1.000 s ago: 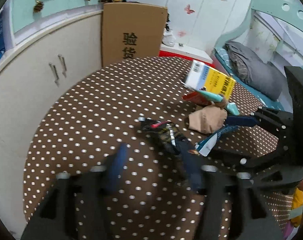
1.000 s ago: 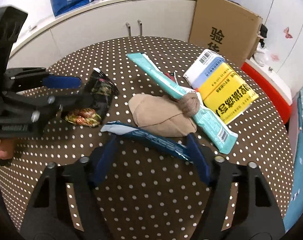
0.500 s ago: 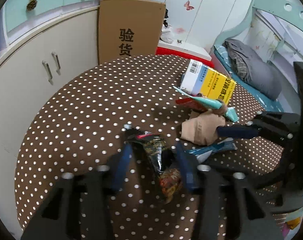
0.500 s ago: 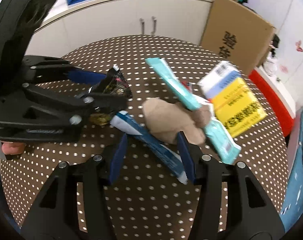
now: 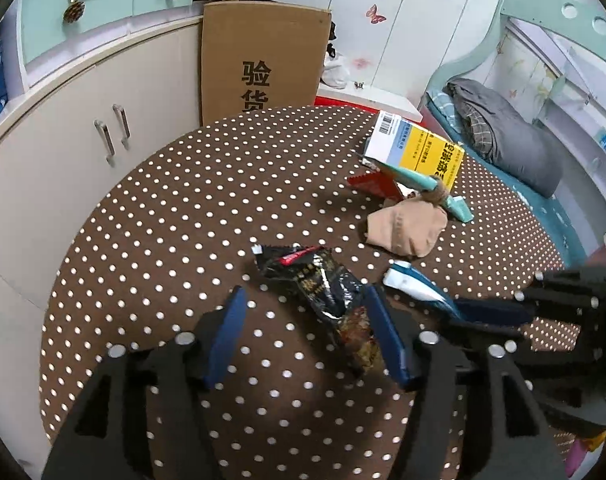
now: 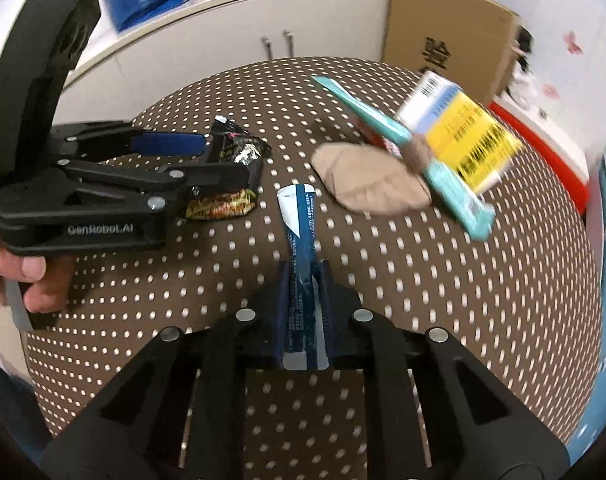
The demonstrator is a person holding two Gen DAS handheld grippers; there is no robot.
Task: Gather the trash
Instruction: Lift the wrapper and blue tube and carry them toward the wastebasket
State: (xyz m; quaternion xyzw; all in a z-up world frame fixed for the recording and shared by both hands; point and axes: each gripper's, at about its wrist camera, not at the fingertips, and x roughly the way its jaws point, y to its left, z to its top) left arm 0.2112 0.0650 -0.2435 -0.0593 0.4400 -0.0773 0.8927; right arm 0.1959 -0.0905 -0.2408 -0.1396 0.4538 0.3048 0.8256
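Note:
A black crinkled snack wrapper point(image 5: 327, 296) lies on the brown polka-dot table point(image 5: 163, 216) between the fingers of my left gripper point(image 5: 303, 320), which is open around it; it also shows in the right wrist view point(image 6: 231, 168). My right gripper point(image 6: 303, 280) is shut on a blue and white wrapper point(image 6: 301, 240), also visible in the left wrist view point(image 5: 415, 288). A teal wrapper point(image 6: 407, 148) and a tan crumpled cloth point(image 6: 371, 184) lie further back.
A yellow and blue box point(image 5: 419, 152) and a red wrapper point(image 5: 375, 182) lie at the table's far side. A cardboard box point(image 5: 263, 56) and white cabinets point(image 5: 83, 128) stand behind the table. A bed point(image 5: 515, 148) is to the right.
My right gripper closed on the blue and white wrapper. My left gripper shifted, so the black wrapper now sits between its open fingers.

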